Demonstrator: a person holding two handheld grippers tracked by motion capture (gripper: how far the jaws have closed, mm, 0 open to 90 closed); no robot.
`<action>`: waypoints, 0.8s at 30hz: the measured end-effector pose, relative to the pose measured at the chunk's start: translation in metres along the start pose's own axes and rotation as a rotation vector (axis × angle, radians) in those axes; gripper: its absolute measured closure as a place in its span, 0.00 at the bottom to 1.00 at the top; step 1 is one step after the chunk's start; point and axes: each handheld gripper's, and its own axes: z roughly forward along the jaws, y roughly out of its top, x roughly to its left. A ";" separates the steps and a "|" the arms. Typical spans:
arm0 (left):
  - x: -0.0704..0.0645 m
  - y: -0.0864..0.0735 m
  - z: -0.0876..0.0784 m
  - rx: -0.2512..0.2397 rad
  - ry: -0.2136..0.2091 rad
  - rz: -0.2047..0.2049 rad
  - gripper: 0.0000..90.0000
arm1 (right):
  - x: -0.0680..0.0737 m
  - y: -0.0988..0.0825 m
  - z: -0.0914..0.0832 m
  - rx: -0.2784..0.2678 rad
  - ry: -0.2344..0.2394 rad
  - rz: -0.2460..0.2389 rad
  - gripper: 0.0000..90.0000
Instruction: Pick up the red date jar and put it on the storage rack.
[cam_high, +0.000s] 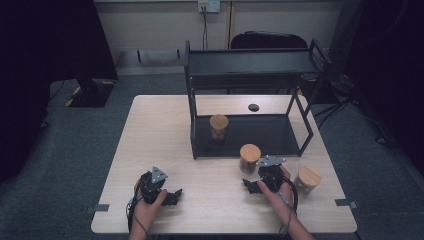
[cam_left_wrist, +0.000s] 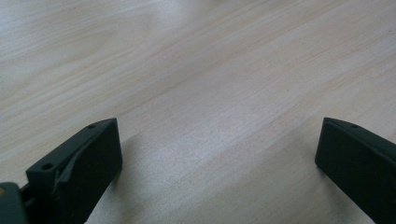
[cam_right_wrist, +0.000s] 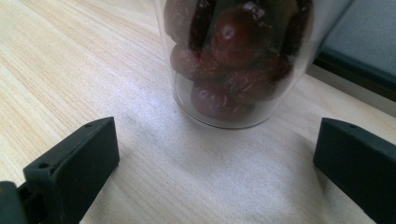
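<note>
Your right gripper (cam_right_wrist: 217, 161) has its jaws wide apart with nothing between them. The jar of dark red fruit (cam_right_wrist: 236, 60) stands upright just ahead of the fingertips, centred on the gap and clear of both pads. In the high view that same jar (cam_high: 249, 158), with its wooden lid, sits just beyond your right gripper (cam_high: 251, 186), right at the front edge of the black shelf rack (cam_high: 300, 127).

Your left gripper (cam_left_wrist: 217, 158) is also spread wide and holds nothing; bare wooden table (cam_left_wrist: 196, 70) lies between and ahead of its jaws. In the high view your left gripper (cam_high: 172, 196) rests low near the front left of the table (cam_high: 160, 125), well apart from the right one.

Outward from the right fingers: a second lidded jar (cam_high: 307, 178) stands just beside your right hand, on its outer side. A third jar (cam_high: 218, 127) stands on the rack's bottom shelf, farther ahead. A small dark disc (cam_high: 253, 107) lies on the table behind the rack's lower shelf.
</note>
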 end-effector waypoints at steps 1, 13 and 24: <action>0.000 0.000 0.000 0.000 0.000 0.000 0.00 | 0.000 0.000 0.000 0.000 0.000 0.000 0.00; 0.000 0.000 0.000 0.000 0.000 0.000 0.00 | 0.000 0.000 0.000 0.000 0.001 0.004 0.00; 0.000 0.000 0.000 0.000 0.000 0.000 0.00 | 0.000 0.001 -0.001 -0.012 0.009 0.010 0.02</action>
